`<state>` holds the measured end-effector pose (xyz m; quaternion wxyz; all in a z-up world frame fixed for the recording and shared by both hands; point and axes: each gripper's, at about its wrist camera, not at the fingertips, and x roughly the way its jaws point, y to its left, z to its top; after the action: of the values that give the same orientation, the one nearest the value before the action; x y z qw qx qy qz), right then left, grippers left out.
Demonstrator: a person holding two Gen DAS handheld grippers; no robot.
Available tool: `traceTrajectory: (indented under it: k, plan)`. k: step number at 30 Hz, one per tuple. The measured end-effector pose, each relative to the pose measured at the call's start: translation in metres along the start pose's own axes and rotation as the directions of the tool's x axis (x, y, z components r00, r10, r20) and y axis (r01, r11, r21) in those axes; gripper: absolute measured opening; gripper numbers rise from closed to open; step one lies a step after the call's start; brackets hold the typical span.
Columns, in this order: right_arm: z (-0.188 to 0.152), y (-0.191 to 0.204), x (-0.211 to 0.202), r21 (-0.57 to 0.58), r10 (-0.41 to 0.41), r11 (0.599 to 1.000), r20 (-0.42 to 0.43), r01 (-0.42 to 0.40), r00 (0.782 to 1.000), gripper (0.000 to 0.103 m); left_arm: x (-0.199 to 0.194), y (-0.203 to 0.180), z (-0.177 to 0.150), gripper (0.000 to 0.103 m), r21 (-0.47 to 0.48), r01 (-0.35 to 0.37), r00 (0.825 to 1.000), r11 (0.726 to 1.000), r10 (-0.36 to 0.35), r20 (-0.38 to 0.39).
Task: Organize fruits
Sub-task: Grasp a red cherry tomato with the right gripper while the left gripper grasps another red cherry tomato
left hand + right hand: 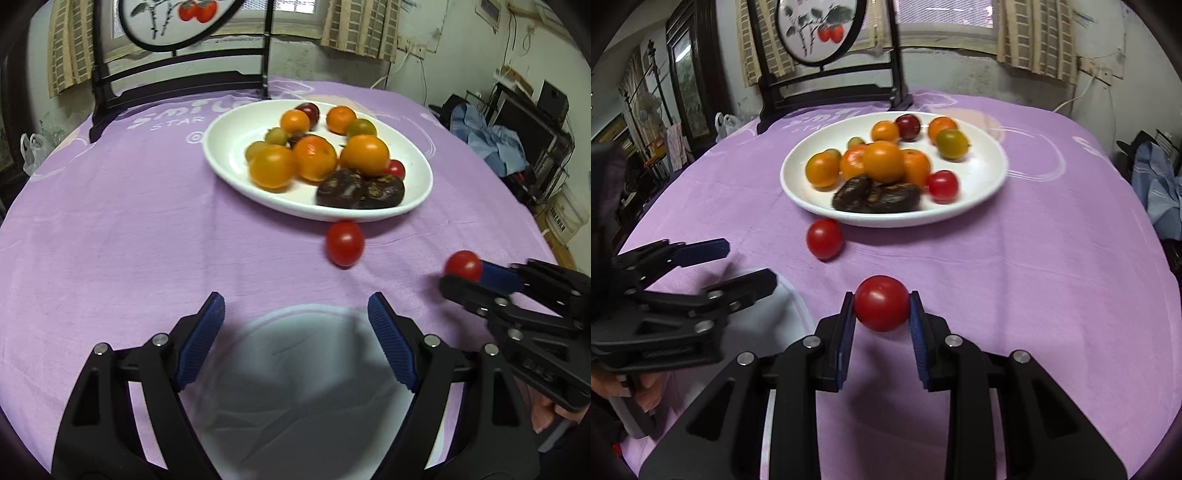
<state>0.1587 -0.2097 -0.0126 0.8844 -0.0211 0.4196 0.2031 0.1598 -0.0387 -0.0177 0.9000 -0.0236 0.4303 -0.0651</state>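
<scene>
A white oval plate [229, 147] [982, 184] on the purple tablecloth holds several orange, green, red and dark fruits. A loose red tomato [344, 243] [824, 238] lies on the cloth just in front of the plate. My right gripper [881, 308] [460, 273] is shut on another red tomato [881, 302] [463, 265], held above the cloth. My left gripper [295, 325] [746, 264] is open and empty, hovering over a second white plate [303, 387] [775, 332] near the front edge.
A dark wooden stand with a round painted panel [177, 22] [820, 29] sits at the table's far side. A plastic bag [33, 151], shelves and blue cloth [495, 144] lie beyond the table edges.
</scene>
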Motion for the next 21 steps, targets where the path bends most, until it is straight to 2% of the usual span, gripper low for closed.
traceTrajectory:
  k: [3, 6, 10, 11, 13, 16, 21]
  plan:
    - [-0.003, -0.01, -0.008, 0.028, 0.003, 1.0, 0.013, -0.004, 1.0, 0.029, 0.01, -0.012, 0.004, 0.079, 0.005, -0.005, 1.0, 1.0, 0.005, -0.018]
    - [-0.004, -0.013, -0.01, 0.037, 0.007, 0.999, 0.012, -0.008, 1.0, 0.029, 0.021, -0.021, 0.009, 0.071, -0.005, -0.007, 0.999, 1.0, 0.007, -0.034]
    - [-0.004, -0.011, -0.008, 0.022, 0.017, 1.0, 0.005, -0.017, 1.0, 0.029, 0.033, -0.028, 0.02, 0.051, -0.006, -0.048, 0.998, 0.999, 0.047, -0.037]
    - [-0.004, -0.011, -0.008, 0.021, 0.024, 0.999, 0.005, -0.024, 1.0, 0.029, 0.036, -0.03, 0.023, 0.041, -0.006, -0.05, 0.998, 0.999, 0.05, -0.039]
    - [-0.004, -0.011, -0.008, 0.016, 0.029, 0.999, 0.006, -0.029, 1.0, 0.029, 0.038, -0.031, 0.026, 0.038, -0.009, -0.037, 0.998, 0.999, 0.036, -0.05]
    - [-0.004, -0.01, -0.008, 0.013, 0.036, 0.999, 0.004, -0.036, 0.999, 0.029, 0.037, -0.033, 0.026, 0.027, 0.004, -0.018, 0.999, 1.0, 0.018, -0.051]
    - [-0.004, -0.009, -0.008, 0.006, 0.04, 0.999, 0.008, -0.04, 0.999, 0.029, 0.027, -0.029, 0.016, 0.027, 0.007, 0.003, 0.998, 1.0, -0.003, -0.058]
